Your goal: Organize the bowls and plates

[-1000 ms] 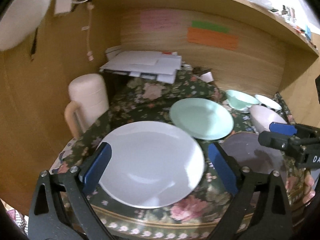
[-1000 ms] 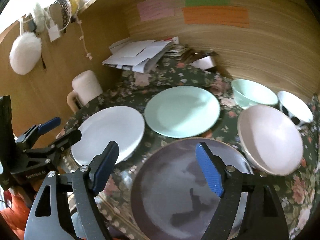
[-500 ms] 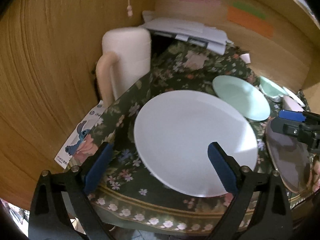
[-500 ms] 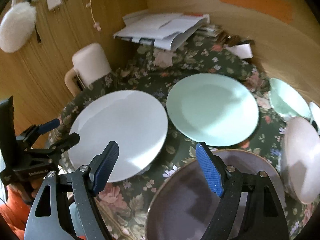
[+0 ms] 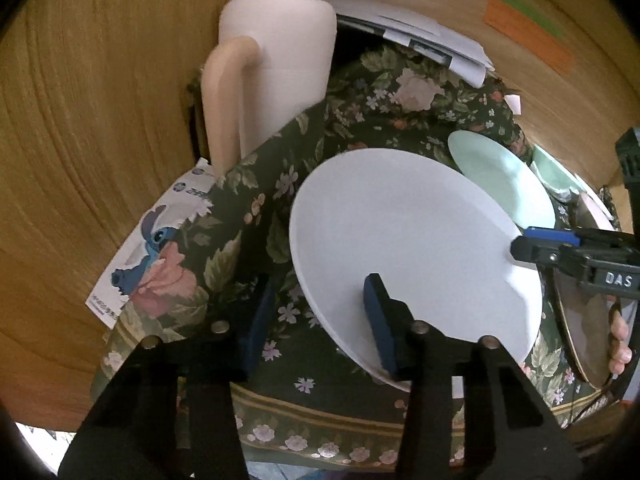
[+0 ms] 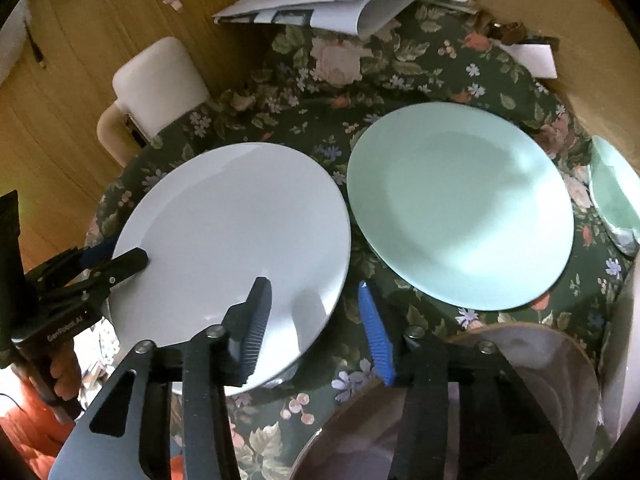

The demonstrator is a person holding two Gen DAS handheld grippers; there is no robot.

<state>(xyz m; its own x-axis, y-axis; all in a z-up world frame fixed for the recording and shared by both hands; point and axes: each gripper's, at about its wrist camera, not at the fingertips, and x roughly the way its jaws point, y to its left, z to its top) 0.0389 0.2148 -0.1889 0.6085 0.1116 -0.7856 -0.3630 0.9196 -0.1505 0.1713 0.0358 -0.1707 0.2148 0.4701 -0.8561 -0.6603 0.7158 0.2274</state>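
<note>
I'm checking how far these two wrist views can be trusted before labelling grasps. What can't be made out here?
- Left wrist: whether the left gripper pinches the white plate; one finger lies over it, the other beside its rim.
- Right wrist: the brown plate, covered by the right gripper and cut by the bottom edge.
- Right wrist: the green bowl, cropped at the right edge.

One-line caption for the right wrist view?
Both grippers, left gripper and right gripper, straddle the white plate's rim beside a mint-green plate.
</note>
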